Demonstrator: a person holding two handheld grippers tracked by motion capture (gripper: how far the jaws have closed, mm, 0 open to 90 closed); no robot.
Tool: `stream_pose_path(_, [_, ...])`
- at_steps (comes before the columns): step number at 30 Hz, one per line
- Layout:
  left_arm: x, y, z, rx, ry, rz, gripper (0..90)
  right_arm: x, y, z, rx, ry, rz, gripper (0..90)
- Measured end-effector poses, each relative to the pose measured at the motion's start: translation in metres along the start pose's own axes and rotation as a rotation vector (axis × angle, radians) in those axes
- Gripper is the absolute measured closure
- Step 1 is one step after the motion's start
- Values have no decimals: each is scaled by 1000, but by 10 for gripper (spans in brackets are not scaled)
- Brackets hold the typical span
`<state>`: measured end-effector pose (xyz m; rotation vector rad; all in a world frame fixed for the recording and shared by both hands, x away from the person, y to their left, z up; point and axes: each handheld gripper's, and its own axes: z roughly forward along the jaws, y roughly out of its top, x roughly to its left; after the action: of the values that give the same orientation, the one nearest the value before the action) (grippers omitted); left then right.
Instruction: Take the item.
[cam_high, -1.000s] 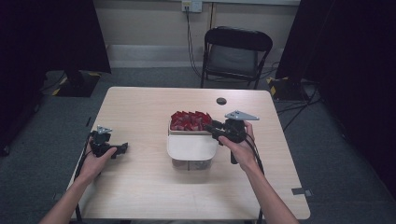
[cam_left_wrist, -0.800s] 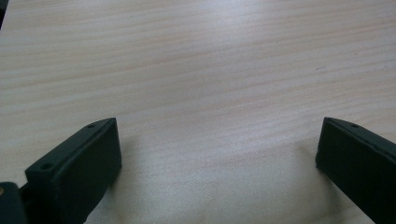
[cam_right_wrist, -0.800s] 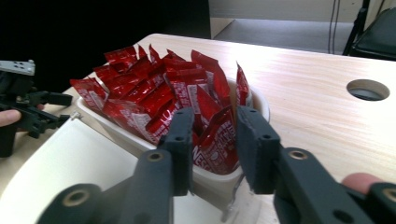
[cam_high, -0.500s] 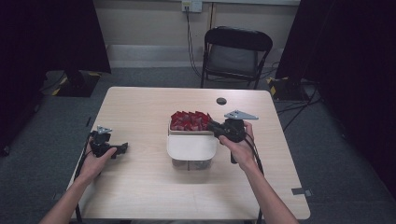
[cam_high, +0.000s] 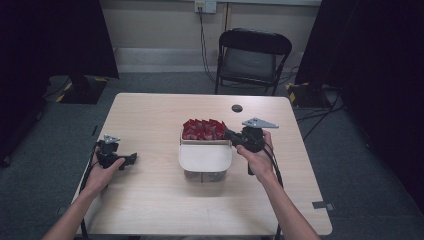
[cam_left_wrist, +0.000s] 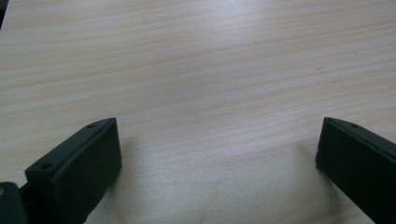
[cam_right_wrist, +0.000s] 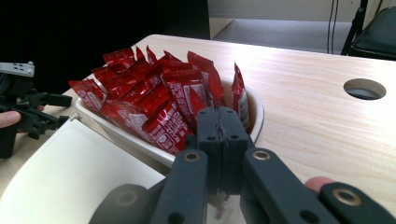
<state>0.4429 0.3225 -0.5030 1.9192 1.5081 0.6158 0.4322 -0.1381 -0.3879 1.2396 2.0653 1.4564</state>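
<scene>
A white tub (cam_high: 186, 145) holds several red sauce packets (cam_high: 202, 129) in its far half, and a white lid (cam_high: 206, 156) covers its near half. My right gripper (cam_high: 228, 134) reaches in from the right to the tub's rim beside the packets. In the right gripper view its jaws have just been closing and now stand pressed together (cam_right_wrist: 222, 116) in front of the red packets (cam_right_wrist: 159, 100), with nothing visible between the pads. My left gripper (cam_high: 131, 159) rests at the table's left. Its jaws stand wide apart (cam_left_wrist: 217, 154) over bare wood.
The pale wooden table (cam_high: 150, 115) has a round cable hole (cam_high: 237, 108) behind the tub. A black folding chair (cam_high: 252, 55) stands past the far edge. The other hand's gripper (cam_right_wrist: 28, 107) shows at the left of the right gripper view.
Both hands have kept their places. The right gripper's jaws look narrower at the tub's rim than before.
</scene>
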Motion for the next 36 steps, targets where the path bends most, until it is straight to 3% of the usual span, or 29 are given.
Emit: stream_pose_path(36, [0,0,0,0,0,0,0,0,11,-13,-43,44,20,899])
